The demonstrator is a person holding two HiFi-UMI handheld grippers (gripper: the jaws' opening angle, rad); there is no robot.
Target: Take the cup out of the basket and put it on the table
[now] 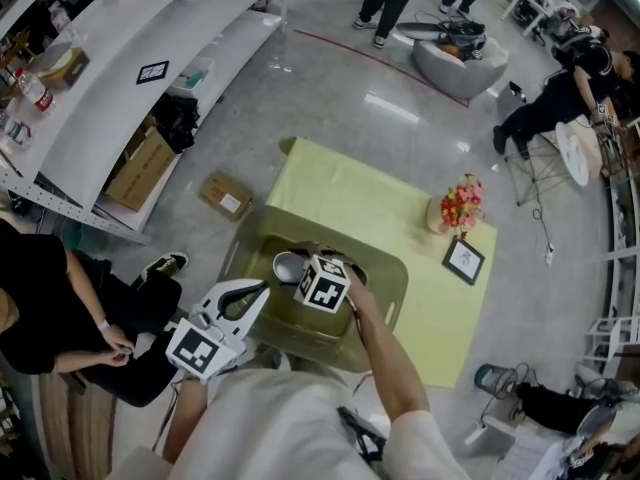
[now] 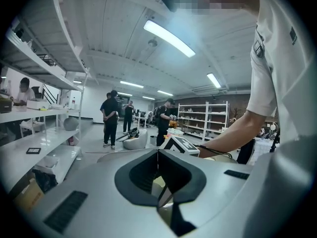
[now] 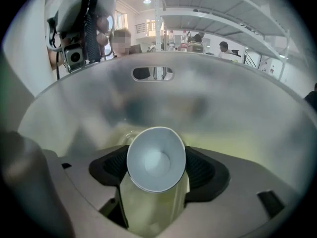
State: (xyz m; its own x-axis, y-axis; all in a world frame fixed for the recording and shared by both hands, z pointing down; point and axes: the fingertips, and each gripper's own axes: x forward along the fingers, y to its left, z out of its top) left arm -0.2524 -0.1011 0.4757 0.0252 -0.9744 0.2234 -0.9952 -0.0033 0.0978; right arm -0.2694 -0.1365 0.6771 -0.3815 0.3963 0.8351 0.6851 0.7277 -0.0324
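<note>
Count: one cup, one basket, one table, two grippers. One bunch of flowers and one frame stand on the far right part of the table, well apart from the basket.

Basket position: on the table, at its near edge, in front of the person.

Cup position: inside the basket, in its left part as the head view shows it. The cup lies on its side. Its open mouth faces the camera of the right gripper.

Right gripper: reaches down into the basket. The cup sits between its two jaws, and the rim fills the gap from one side to the other. Each of the pads touches the outer wall of the cup just behind the rim, so the jaws grip the cup while standing wide. The body of the cup runs away from the camera, past the fingertips, toward the basket wall.

Left gripper: jaws closed on each other, the pads meeting along one line, nothing between them. In the head view it is at the near left corner of the basket. It does not touch the cup.
</note>
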